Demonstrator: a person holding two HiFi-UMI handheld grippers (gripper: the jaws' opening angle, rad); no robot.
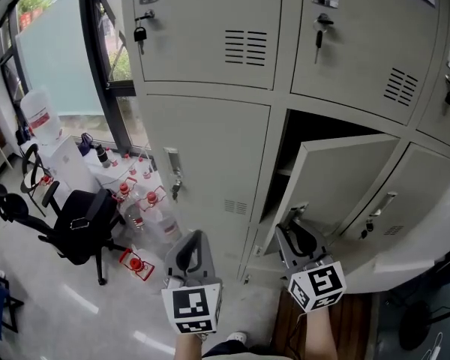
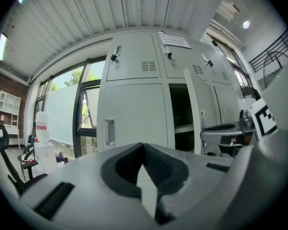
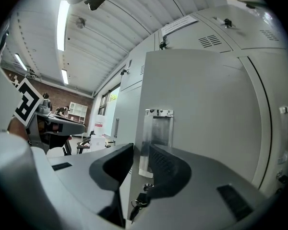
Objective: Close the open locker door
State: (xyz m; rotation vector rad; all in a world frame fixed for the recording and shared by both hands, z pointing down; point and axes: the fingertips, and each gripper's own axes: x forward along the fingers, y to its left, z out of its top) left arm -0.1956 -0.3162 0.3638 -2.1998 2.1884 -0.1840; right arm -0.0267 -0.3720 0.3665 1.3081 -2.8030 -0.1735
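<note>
The open locker door [image 1: 345, 178] swings out from the dark lower compartment [image 1: 304, 137] of the grey locker bank. My right gripper [image 1: 292, 217] sits at that door's free edge, and its jaws straddle the edge and press on it. In the right gripper view the door [image 3: 206, 119] fills the frame, with a metal handle plate [image 3: 156, 135] and a key [image 3: 137, 205] just beyond the right gripper [image 3: 140, 153]. My left gripper [image 1: 194, 235] hangs in front of the closed locker to the left, shut on nothing [image 2: 143, 146]. The door's edge [image 2: 191, 109] also shows in the left gripper view.
A black office chair [image 1: 75, 227] and several water bottles with red caps [image 1: 139, 201] stand on the floor at the left by the window. A large water jug [image 1: 41, 115] sits on a white box. Neighbouring lockers are closed, with keys [image 1: 140, 34] in their locks.
</note>
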